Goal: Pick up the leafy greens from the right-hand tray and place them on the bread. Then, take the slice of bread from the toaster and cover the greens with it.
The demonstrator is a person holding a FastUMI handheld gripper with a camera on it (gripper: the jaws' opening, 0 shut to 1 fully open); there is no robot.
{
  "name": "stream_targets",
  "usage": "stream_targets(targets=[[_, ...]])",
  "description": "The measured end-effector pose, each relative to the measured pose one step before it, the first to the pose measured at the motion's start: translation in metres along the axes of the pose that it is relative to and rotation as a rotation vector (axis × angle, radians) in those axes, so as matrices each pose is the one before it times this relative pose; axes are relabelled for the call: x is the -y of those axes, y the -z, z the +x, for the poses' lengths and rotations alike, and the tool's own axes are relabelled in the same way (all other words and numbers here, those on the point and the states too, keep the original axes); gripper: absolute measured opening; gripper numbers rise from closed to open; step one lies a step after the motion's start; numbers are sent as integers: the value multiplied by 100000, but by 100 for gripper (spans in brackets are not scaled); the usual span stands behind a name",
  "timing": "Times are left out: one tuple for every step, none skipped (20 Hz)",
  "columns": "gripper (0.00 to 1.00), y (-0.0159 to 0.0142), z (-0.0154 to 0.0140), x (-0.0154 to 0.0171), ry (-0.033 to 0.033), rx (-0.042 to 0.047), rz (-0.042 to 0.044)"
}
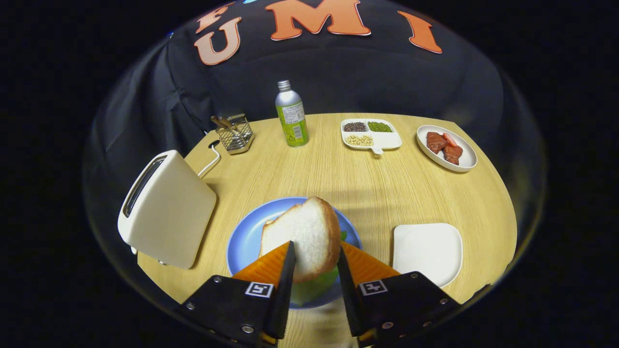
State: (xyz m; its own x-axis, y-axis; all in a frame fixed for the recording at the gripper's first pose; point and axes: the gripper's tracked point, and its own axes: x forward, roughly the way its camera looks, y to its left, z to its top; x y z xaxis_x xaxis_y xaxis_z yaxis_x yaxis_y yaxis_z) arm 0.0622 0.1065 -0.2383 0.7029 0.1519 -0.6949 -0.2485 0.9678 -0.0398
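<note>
1. Between the two fingers of the claw (315, 263) sits a slice of bread (302, 237), pinched from both sides and held tilted on edge, crust curving round its right side.
2. Right beneath that slice, the blue plate (246, 237) lies on the wooden tabletop (377, 188), just ahead of the fingers.
3. And there are the leafy greens (316, 287), already on the plate under the held slice, peeking out green between the fingers and a touch beside the crust on the right. Whether another slice lies below them, I cannot tell; the held bread covers that spot.
4. Off to the left of the plate stands the white toaster (167, 215), its slot facing up and leaning away, with a white cord running back from behind it.
5. To the right of the plate, a white tray (428, 251) rests on the tabletop, just beside the right finger.
6. Further back now: a small wire basket (235, 135) behind the toaster, a green bottle (291, 116) with a silver cap standing upright at the far middle.
7. Right of the bottle, a divided white dish (371, 134) holds beans in separate compartments, and beyond it an oval plate (447, 147) carries reddish-brown pieces of meat.
</note>
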Motion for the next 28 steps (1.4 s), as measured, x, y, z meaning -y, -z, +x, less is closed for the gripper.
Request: stream_targets(targets=[[57,393,211,16,-338,-1254,-31],[60,309,244,126,-8,-710,-267],[65,111,84,149,165,-340,-187],[70,-41,-46,291,966,481,-339],[74,-251,-55,304,800,977,129],[79,-242,-152,339,518,675,393],[89,-332,-180,374,330,620,296],[93,-397,-386,497,632,860,-180],[98,-551,-402,590,792,1062,-683],[98,-565,-582,712,1132,1368,-822],[98,-645,-580,717,930,1466,-820],[98,-843,-687,776,820,2121,-426],[98,-898,-705,760,978,2290,-81],[98,-798,-759,784,883,2129,72],[98,-923,-839,799,920,2415,421],[98,-1008,-778,783,768,2660,755],[98,-1187,-802,743,869,3172,785],[98,-1356,-839,938,1222,3673,587],[98,-1299,-768,810,1148,3654,309],[98,-1282,-741,676,1257,3388,77],[98,-1330,-818,797,1307,3232,-180],[98,-1279,-589,626,1094,3394,-429],[98,-1343,-632,647,1371,3652,-479],[98,-1346,-665,553,1081,3866,-492],[98,-1338,-553,453,815,3891,-164],[98,-1150,-572,209,367,3148,-88],[98,-927,-505,216,193,2366,-179],[98,-635,-592,295,370,1912,-333]])
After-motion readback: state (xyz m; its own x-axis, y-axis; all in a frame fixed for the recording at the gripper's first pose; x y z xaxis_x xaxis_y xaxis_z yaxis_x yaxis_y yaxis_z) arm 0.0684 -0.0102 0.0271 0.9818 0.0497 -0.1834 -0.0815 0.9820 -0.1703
